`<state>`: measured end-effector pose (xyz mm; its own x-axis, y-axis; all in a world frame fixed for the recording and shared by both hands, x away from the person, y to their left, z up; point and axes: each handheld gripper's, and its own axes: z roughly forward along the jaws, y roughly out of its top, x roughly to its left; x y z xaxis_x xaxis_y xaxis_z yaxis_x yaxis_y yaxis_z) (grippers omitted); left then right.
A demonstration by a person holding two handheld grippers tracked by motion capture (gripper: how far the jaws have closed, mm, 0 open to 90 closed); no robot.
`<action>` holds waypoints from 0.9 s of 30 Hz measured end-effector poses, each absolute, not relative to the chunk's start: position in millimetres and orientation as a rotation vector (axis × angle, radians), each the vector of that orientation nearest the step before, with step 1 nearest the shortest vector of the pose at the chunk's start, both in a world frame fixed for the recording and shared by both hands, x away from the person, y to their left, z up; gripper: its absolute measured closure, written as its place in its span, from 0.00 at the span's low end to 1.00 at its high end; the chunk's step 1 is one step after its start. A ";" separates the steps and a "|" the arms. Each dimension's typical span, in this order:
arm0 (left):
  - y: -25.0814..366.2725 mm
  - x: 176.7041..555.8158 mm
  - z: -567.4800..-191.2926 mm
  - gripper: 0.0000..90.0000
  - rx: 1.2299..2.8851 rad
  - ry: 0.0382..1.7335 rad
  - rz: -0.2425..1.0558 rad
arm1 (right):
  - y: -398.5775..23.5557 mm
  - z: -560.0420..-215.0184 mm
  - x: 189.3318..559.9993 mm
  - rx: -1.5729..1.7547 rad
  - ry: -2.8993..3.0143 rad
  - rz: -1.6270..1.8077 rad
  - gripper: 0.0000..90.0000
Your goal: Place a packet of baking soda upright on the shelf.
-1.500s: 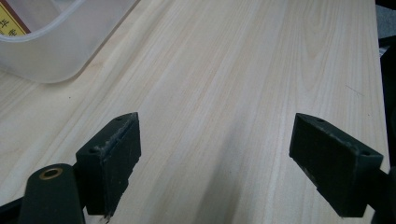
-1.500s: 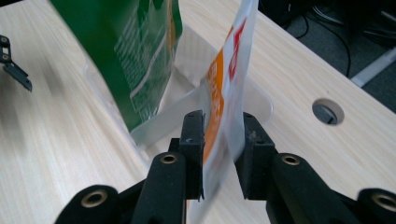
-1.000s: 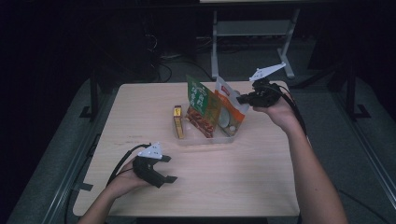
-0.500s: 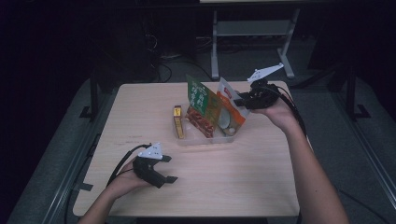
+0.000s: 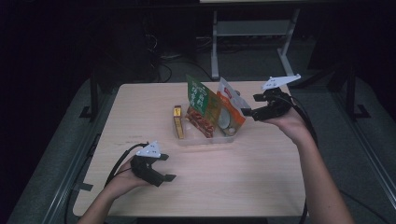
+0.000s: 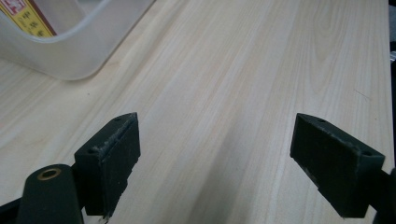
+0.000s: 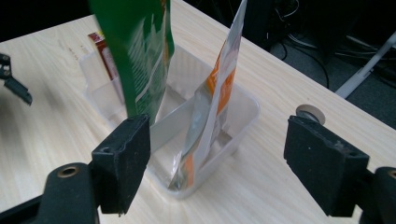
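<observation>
We note the right gripper (image 5: 249, 112) just beside the orange packet (image 5: 232, 109), jaws just opened, nothing between them. The packet stands tilted in the clear tray (image 5: 205, 139) mid-table. Left gripper (image 5: 164, 167) rests agape, well apart.

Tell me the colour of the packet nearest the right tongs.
Orange and white with a silvery inside, the packet stands in the clear tub; best in the right gripper view.

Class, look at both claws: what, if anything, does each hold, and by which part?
Nothing is held. The right claw has just opened beside the orange packet; the left claw stands open over bare table.
</observation>
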<state>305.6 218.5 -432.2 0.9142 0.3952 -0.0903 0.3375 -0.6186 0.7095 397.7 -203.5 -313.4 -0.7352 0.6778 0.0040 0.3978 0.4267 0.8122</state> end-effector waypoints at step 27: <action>241.5 289.9 -437.3 0.17 2.249 0.569 0.126 | -225.7 -380.8 324.4 0.926 2.412 1.335 0.26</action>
<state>289.9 241.5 -437.3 0.8941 0.4385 -0.0905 0.3596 -0.5828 0.7287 324.4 -225.7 -380.8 -0.7728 0.6273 0.0963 0.4148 0.3844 0.8248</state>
